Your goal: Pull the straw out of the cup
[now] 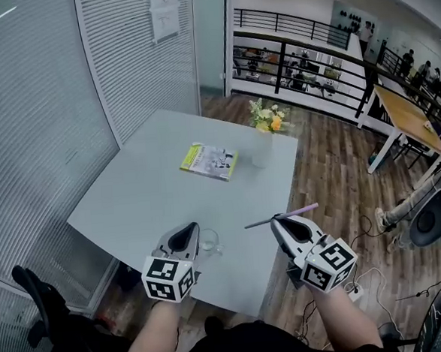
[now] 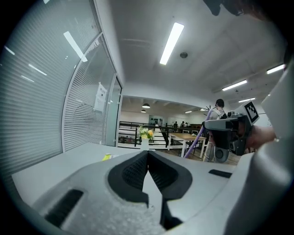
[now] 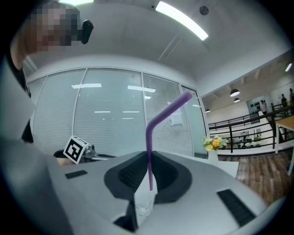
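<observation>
Head view: our right gripper [image 1: 278, 220] holds the purple bendy straw [image 1: 304, 208] clear of the glass cup [image 1: 209, 244], which stands on the surface [image 1: 146, 192] beside our left gripper [image 1: 188, 230] (the booklet [image 1: 209, 161] print is unreadable). Left gripper view: fingers together, empty. Right gripper view: fingers clamp the straw.

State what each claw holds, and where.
Right claw pinches the purple straw on its straight section below the bend; left claw is shut, empty.

Grey table [image 1: 131, 193] with booklet [image 1: 209, 162], vase [image 1: 263, 153], cup [image 1: 209, 244]
</observation>
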A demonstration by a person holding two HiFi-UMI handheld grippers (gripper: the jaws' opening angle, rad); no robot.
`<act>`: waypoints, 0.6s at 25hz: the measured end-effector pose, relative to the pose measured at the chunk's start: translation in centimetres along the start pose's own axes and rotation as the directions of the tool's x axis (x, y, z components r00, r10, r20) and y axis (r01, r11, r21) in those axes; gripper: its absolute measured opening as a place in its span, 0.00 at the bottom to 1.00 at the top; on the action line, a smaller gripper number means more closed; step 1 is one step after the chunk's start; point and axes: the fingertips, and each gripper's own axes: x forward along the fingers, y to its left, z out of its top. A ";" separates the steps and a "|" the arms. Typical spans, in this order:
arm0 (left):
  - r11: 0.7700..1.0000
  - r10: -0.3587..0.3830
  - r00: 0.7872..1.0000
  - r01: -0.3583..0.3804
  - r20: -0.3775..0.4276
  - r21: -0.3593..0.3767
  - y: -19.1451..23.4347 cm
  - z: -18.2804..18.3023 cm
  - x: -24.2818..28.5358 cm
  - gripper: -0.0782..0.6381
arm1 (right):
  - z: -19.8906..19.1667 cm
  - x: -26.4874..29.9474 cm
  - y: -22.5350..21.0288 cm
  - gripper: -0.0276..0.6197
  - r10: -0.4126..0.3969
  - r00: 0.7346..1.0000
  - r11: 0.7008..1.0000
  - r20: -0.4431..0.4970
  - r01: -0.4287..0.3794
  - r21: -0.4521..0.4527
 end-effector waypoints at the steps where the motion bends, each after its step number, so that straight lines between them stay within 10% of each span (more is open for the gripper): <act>1: 1.000 0.000 1.000 0.000 0.004 0.004 -0.4 0.3 0.2 0.12 | 0.6 -0.7 -0.3 0.09 0.000 1.000 1.000 0.016 0.000 0.002; 15: 0.999 0.028 0.999 -0.028 0.022 0.025 -3.2 1.9 1.5 0.12 | 0.8 -5.8 -5.7 0.09 -0.061 0.995 0.998 0.078 0.060 0.015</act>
